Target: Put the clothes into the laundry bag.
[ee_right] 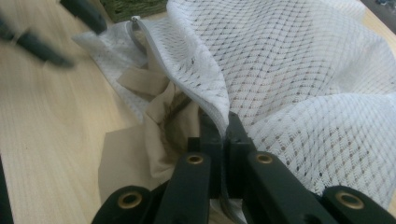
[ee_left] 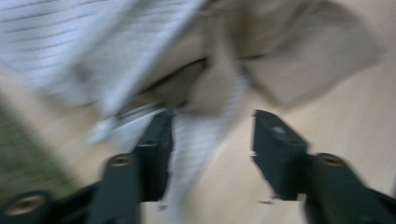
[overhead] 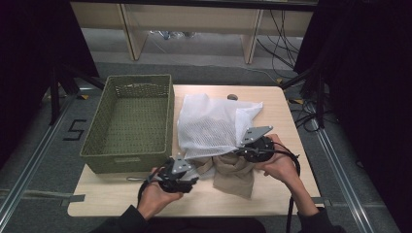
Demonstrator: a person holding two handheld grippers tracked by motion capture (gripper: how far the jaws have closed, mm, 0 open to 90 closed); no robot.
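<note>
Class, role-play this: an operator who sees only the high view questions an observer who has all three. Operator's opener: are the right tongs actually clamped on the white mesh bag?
Observer: Yes. The right tongs are shut on the mesh bag's edge.
Operator: And the left tongs?
Observer: The left tongs are open; a strip of mesh lies between the jaws.
Operator: Is the bag's mouth open?
Observer: Yes, the beige cloth spills out past the zip.

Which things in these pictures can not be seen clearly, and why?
- Beige garment: its upper part is inside the white mesh bag in the high view, so its type is unknown.
- Left gripper view: motion blur hides fabric detail.
- Basket: far wall hides some of the floor inside.
</note>
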